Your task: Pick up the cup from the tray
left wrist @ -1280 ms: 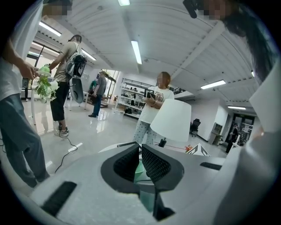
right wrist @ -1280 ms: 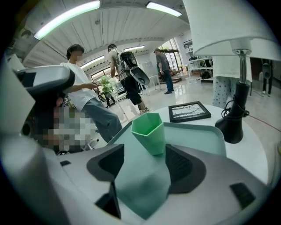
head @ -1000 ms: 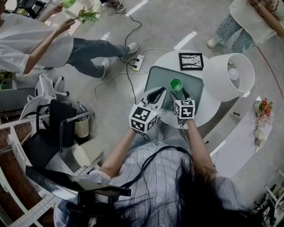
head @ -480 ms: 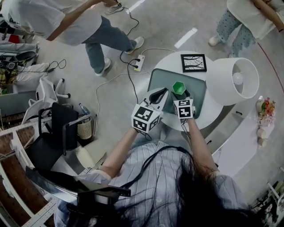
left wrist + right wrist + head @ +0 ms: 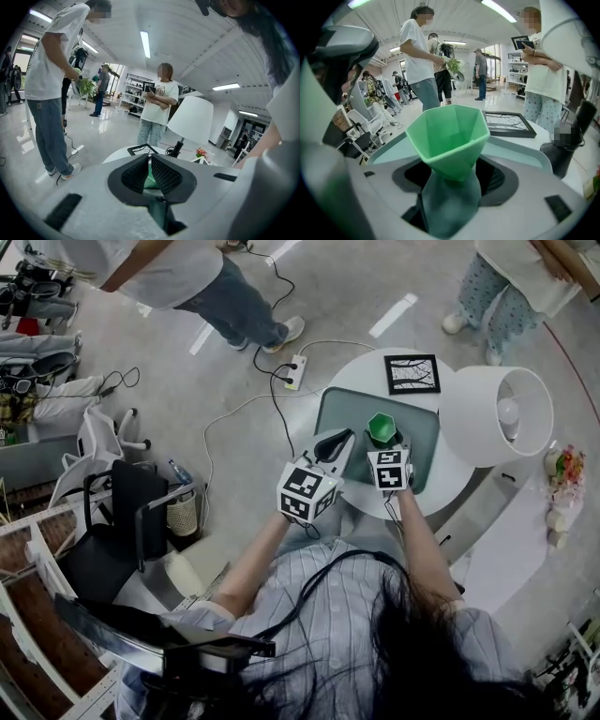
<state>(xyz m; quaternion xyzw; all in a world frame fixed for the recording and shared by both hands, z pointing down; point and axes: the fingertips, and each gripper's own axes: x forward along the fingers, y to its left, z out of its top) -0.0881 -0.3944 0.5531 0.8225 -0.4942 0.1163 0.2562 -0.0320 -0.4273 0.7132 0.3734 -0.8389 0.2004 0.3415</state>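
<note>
A green faceted cup (image 5: 447,136) stands upright between the jaws of my right gripper (image 5: 453,177), which is shut on its narrow lower part. In the head view the cup (image 5: 382,427) is over the middle of the grey-green tray (image 5: 336,407), with the right gripper (image 5: 383,440) just behind it. Whether the cup's base touches the tray is hidden. My left gripper (image 5: 331,442) hovers at the tray's near left edge, jaws together and holding nothing. In the left gripper view the left gripper (image 5: 149,174) points across the tray towards the lamp.
The tray lies on a small round white table (image 5: 361,369) with a black framed picture (image 5: 412,373) and a big white lamp (image 5: 497,413). A power strip (image 5: 293,371) and cables lie on the floor. A black chair (image 5: 131,512) stands left. People stand around.
The right gripper has closed in on the cup, which now sits between its jaws. The left gripper has hardly moved. The person at upper left has walked on.
</note>
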